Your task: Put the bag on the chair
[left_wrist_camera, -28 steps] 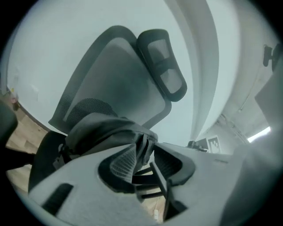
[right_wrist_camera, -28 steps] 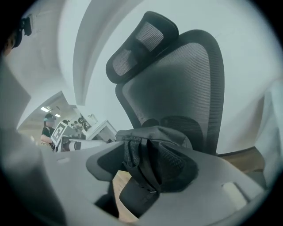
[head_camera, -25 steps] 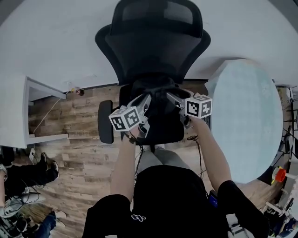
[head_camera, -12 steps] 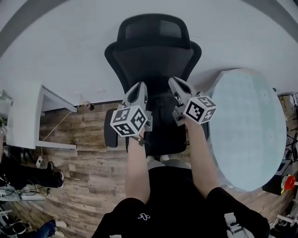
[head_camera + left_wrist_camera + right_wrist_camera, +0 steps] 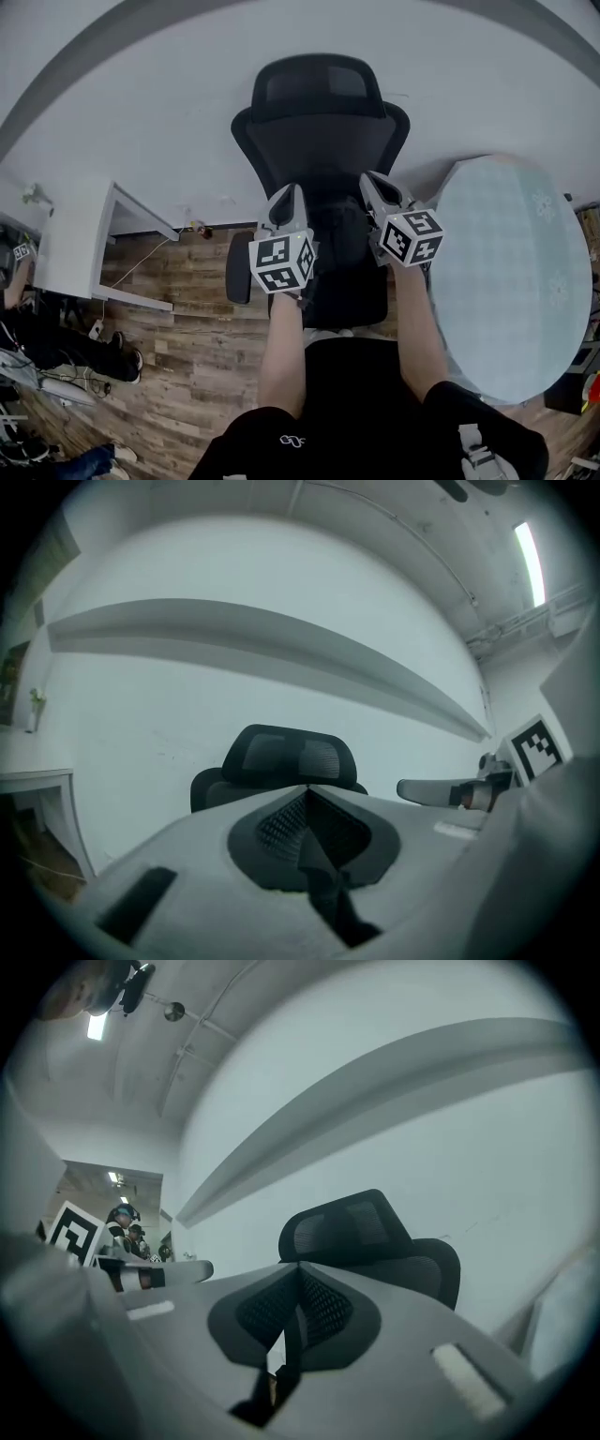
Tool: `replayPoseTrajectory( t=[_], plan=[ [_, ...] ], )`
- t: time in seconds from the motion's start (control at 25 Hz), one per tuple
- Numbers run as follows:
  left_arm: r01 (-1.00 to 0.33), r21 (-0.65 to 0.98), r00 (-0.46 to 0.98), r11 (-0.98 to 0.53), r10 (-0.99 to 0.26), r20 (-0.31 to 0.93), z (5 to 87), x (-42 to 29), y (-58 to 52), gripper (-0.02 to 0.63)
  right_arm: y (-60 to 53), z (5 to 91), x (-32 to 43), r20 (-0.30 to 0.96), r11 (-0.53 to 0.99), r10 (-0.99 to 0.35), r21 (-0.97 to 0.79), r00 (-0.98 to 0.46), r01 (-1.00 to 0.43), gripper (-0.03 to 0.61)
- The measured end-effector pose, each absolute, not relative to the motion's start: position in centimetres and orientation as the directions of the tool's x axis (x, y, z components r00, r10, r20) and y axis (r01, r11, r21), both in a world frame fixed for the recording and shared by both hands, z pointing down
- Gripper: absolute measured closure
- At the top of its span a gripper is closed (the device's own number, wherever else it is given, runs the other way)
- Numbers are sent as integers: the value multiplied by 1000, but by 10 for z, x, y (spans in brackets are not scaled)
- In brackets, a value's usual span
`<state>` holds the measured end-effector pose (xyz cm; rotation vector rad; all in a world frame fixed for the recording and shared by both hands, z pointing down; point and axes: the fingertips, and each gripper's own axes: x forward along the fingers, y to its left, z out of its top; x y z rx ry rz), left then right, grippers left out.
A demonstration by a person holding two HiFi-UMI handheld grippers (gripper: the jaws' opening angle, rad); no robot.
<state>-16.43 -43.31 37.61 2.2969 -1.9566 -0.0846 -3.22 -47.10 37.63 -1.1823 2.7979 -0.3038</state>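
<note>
A black office chair (image 5: 319, 112) stands against the white wall, its headrest also showing in the left gripper view (image 5: 291, 757) and the right gripper view (image 5: 347, 1227). A black bag (image 5: 339, 234) lies on the seat between the grippers, hard to tell from the dark seat. My left gripper (image 5: 288, 194) hangs above the seat's left side, jaws shut with nothing between them (image 5: 307, 791). My right gripper (image 5: 372, 180) is above the seat's right side, likewise shut and empty (image 5: 298, 1267). Neither touches the bag.
A round pale table (image 5: 506, 272) stands close on the right of the chair. A white desk (image 5: 84, 244) is at the left, with cables beneath it. The chair's left armrest (image 5: 239, 279) juts out over the wooden floor (image 5: 187, 328). People's legs show at the lower left.
Both grippers have closed from open and risen away from the bag on the seat. The head view has tilted up, showing more wall.
</note>
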Motion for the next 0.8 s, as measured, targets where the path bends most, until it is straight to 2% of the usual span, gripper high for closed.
replayPoseTrajectory(
  t=[0.4,0.6,0.8],
  plan=[
    [-988,114,109,-102,-993,53,375,-171,-427,618,-472,378,-45,1,710,-689,-205,-725,-674,574],
    [-995,-20,99,-101,-992,73,373,-169,-426,618,-467,380,-61,6,733,-665,-187,-747,-654,574],
    [-994,-6,106,-106,-992,68,372,-169,-428,618,-468,384,-67,18,746,-650,-178,-760,-642,574]
  ],
)
